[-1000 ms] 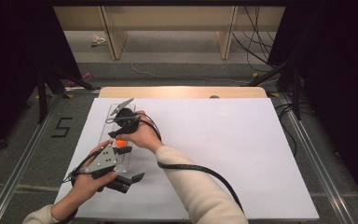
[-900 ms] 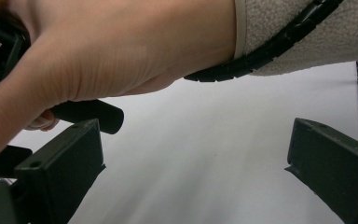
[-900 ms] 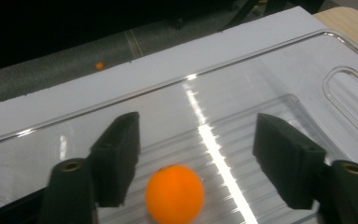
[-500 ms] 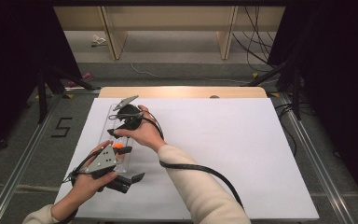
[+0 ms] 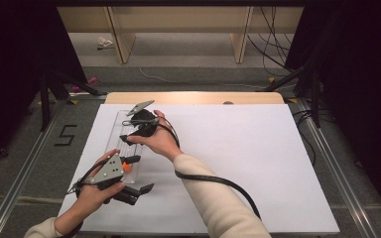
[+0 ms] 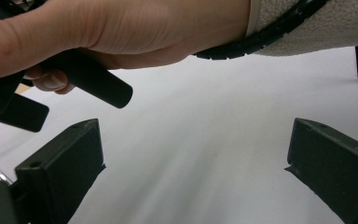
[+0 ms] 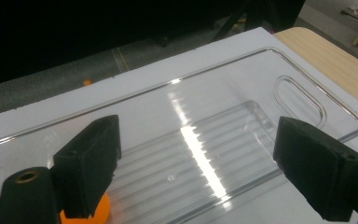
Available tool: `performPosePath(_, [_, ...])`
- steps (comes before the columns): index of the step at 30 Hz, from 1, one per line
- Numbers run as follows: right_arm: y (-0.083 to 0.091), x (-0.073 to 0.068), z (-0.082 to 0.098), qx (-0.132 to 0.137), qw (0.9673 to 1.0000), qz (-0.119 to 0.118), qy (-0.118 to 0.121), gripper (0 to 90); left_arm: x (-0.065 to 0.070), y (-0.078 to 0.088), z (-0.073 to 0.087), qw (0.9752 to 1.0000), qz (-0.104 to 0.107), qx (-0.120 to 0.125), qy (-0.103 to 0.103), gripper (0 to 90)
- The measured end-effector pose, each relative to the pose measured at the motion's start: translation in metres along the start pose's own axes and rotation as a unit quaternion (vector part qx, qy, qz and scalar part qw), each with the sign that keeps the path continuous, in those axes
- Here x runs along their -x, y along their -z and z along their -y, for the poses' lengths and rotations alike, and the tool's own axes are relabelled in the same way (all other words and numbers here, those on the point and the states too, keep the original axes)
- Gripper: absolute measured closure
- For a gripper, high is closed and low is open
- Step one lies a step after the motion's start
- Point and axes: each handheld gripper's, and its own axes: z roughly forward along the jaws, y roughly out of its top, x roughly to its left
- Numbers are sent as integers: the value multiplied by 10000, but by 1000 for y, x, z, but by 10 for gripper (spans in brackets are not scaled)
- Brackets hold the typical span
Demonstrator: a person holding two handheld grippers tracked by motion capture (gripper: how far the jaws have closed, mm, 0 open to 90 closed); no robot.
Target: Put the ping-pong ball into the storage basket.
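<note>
A clear plastic tray (image 5: pixel 115 130) lies at the left of the white sheet (image 5: pixel 238 158). My right gripper (image 5: pixel 129 131) reaches across over it. Its jaws have just been opening and now stand wide over the ribbed tray floor (image 7: pixel 200 140), with nothing between the right gripper's pads (image 7: pixel 196 163). A small orange piece (image 5: pixel 125 166) sits at the tray's near end, half hidden behind one jaw (image 7: pixel 81 213). My left gripper (image 5: pixel 140 174) rests by the tray's front, open, with only bare sheet between the left gripper's jaws (image 6: pixel 196 177).
The right hand (image 6: pixel 121 28) and its black cable (image 6: pixel 261 37) cross just above the left gripper's jaws. A bare wooden table edge (image 5: pixel 193 97) runs behind the sheet. Dark floor and metal rails (image 5: pixel 25 168) border the left side.
The right gripper's jaws stand wider apart than a second ago and its hand has shifted slightly. The left hand has stayed put.
</note>
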Motion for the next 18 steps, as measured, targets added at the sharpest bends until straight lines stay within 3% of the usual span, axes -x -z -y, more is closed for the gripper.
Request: performPosePath(18, [20,8,10,81,9998,136,-94,162,0,0,0,10000,-5,-6,-2,30])
